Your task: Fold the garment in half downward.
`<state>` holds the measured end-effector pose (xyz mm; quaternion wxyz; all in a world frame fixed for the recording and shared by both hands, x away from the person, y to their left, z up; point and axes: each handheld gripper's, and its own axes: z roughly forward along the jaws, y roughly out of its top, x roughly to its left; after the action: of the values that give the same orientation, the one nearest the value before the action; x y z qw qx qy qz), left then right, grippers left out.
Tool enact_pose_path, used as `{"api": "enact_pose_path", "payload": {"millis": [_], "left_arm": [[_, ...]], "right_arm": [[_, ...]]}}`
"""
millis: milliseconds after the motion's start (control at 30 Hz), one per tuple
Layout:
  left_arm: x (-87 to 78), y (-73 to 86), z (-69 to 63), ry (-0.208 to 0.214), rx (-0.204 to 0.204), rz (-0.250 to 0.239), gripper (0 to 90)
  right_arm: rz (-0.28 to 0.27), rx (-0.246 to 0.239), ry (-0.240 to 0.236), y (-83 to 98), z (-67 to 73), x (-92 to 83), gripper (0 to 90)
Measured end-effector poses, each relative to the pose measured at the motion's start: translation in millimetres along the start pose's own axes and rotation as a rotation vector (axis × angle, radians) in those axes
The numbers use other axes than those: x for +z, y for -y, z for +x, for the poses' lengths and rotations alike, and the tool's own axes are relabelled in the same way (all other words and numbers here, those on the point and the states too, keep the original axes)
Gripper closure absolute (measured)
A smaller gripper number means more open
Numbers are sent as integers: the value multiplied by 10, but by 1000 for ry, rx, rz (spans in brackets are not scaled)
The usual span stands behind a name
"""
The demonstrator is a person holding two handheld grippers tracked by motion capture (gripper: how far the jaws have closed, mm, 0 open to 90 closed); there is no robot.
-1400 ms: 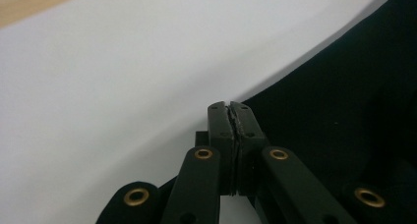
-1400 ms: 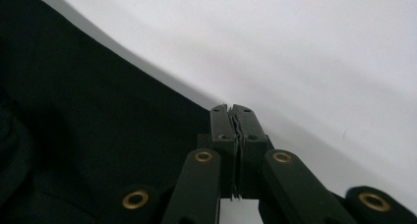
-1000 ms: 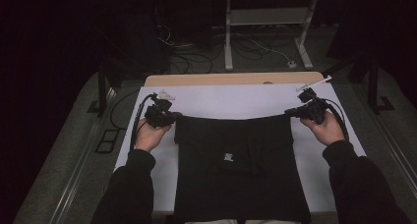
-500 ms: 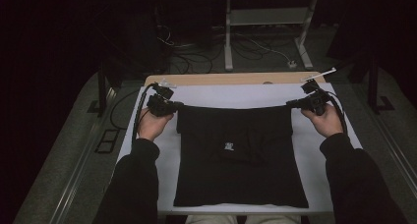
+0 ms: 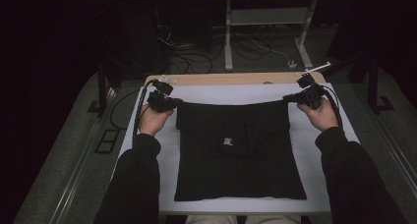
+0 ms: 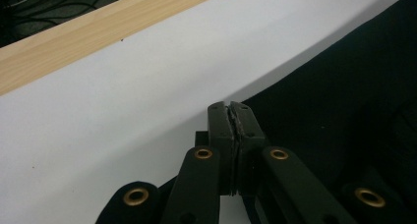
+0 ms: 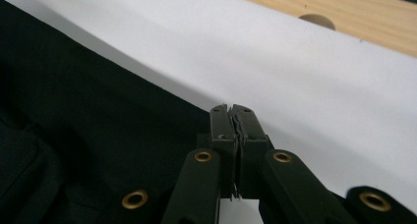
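Now we hold the black garment point(image 5: 238, 150) by its far edge: left gripper point(image 5: 164, 102) clenched on the left corner, right gripper point(image 5: 301, 97) clenched on the right. Its far hem runs taut between them while the body lies flat on the white sheet point(image 5: 236, 92) covering the wooden table point(image 5: 221, 79).

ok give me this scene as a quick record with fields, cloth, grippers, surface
cloth: black garment, lying on the white sheet, far edge stretched between both grippers
left hand-held gripper: shut on the garment's far left corner
right hand-held gripper: shut on the garment's far right corner
surface: white sheet over a wooden table
mark: small white logo near the garment's middle
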<state>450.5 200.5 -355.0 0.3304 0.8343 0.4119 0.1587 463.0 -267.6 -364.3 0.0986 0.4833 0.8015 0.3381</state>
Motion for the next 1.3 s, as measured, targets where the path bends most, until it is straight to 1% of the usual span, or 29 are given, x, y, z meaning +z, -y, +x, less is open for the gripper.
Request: {"api": "enact_pose_path", "payload": {"millis": [67,100,167,267,333,400,433,467,533,600,733,800,900,967,1033,1100,1200,1233,1300], "left_arm": [[0,-19,6,-3,-1,-5,877],[2,-29,3,-5,-12,-9,877],[10,-66,5,1,-19,-9,877],[10,-130,-8,3,-20,-23,877],[18,-165,-6,-3,-12,-14,877],[25,-192,0,-9,-20,-11,877],[26,-204,12,-6,-14,-11,877],[24,-215,13,-13,-17,-8,877],[18,-234,36,-14,-15,-12,877],[19,-247,46,-16,-17,-16,877],[62,-249,59,-16,-24,-17,877],[88,-246,60,-21,-25,-15,877],[115,-247,71,-23,-29,-27,876],[139,-246,77,-23,-30,-23,874],[165,-238,84,-20,-28,-21,874],[191,-230,97,-18,-34,-17,875],[209,-221,124,-13,-44,-17,875],[217,-218,133,-12,-36,-18,875],[234,-212,142,-11,-37,-14,875]], "right_arm": [[-3,-8,7,-33,12,-1,869],[-6,-10,10,-46,14,0,869],[-10,-8,14,-72,12,6,869],[-18,7,19,-118,10,19,869],[-22,-1,23,-150,14,26,869],[-21,-11,24,-181,14,24,869],[-21,-8,17,-194,7,22,869],[-21,-2,15,-206,-2,21,868],[-26,-8,22,-222,-16,21,869],[-27,-5,23,-231,-18,15,869],[-39,-4,17,-226,-37,25,867],[-36,-4,19,-223,-46,39,867],[-31,-1,25,-225,-56,61,867],[-30,-1,23,-222,-73,77,867],[-32,7,13,-214,-92,94,867],[-42,15,-8,-204,-114,112,866],[-41,23,-8,-203,-133,152,864],[-40,23,-8,-204,-136,164,864],[-35,27,-11,-201,-148,193,864]]}}
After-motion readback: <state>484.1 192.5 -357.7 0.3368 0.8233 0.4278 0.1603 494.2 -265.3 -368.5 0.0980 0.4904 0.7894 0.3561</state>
